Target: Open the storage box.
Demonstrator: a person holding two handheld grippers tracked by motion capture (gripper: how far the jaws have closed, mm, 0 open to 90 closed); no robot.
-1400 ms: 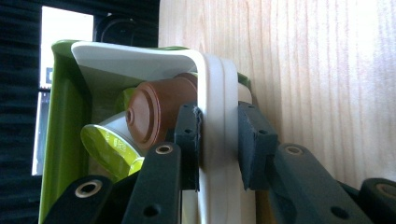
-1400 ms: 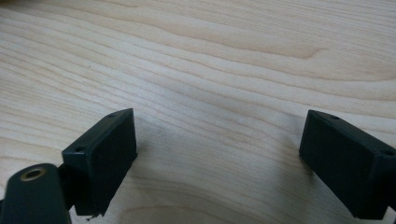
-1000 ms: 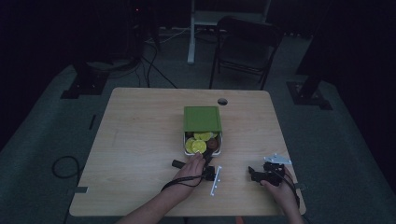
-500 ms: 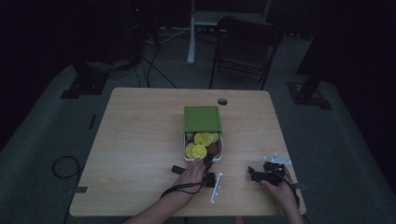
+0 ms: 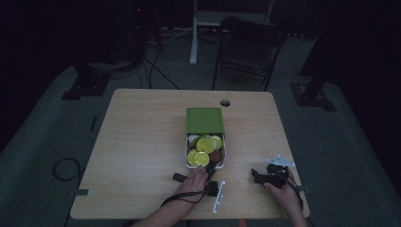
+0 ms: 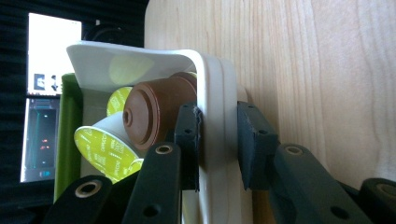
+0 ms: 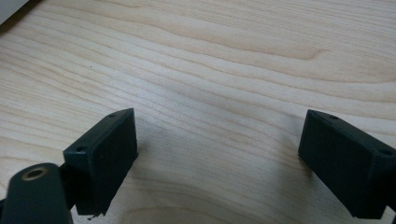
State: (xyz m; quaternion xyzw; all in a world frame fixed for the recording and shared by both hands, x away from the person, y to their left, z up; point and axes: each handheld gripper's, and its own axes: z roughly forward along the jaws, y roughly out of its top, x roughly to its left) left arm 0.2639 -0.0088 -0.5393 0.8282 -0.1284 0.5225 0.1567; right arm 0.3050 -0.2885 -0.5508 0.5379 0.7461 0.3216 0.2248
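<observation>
Spreading pale and smooth-grained, the wooden table (image 5: 142, 142) is seen from above. On it, right of centre, the white container (image 5: 205, 163) is laid with its long axis running away from the person, its open end nearest the hands and its far end under a flat green lid (image 5: 204, 120). Round yellow-green capsules (image 6: 105, 147) and a brown capsule (image 6: 156, 114), probably ridged plastic, are piled inside. The container's rim is clamped by the left gripper (image 6: 219, 140). The right gripper (image 7: 217, 163) is held wide apart over bare wood.
</observation>
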